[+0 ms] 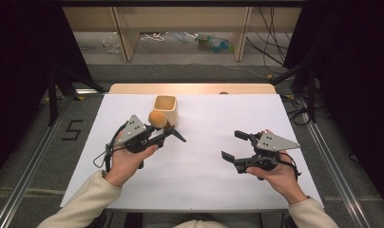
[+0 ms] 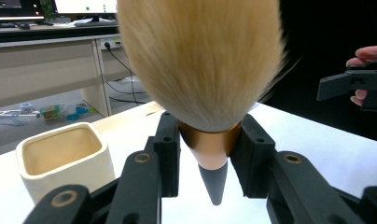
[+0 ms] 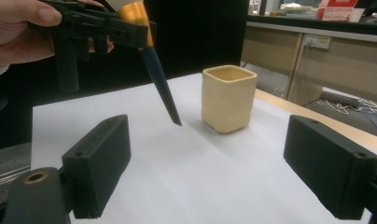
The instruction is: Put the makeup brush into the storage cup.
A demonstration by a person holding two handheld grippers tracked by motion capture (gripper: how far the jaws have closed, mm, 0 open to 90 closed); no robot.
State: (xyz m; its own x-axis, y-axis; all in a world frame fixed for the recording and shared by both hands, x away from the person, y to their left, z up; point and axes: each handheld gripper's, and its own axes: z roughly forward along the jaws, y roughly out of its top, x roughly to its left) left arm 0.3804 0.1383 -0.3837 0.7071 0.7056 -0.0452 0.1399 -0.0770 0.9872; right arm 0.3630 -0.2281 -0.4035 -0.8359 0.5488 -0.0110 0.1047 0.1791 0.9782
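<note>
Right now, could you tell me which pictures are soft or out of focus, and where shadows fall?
Left gripper view: the brush head is close and blurred. Right gripper view: sharp, with a faint shadow beside the cup. High view: the table is evenly lit and the surroundings dark.

Left gripper [image 1: 167,134] clamped, right gripper [image 1: 235,145] wide

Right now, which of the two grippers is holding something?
The left gripper: its jaws clamp a makeup brush at its copper collar, while the right gripper stands open.
</note>
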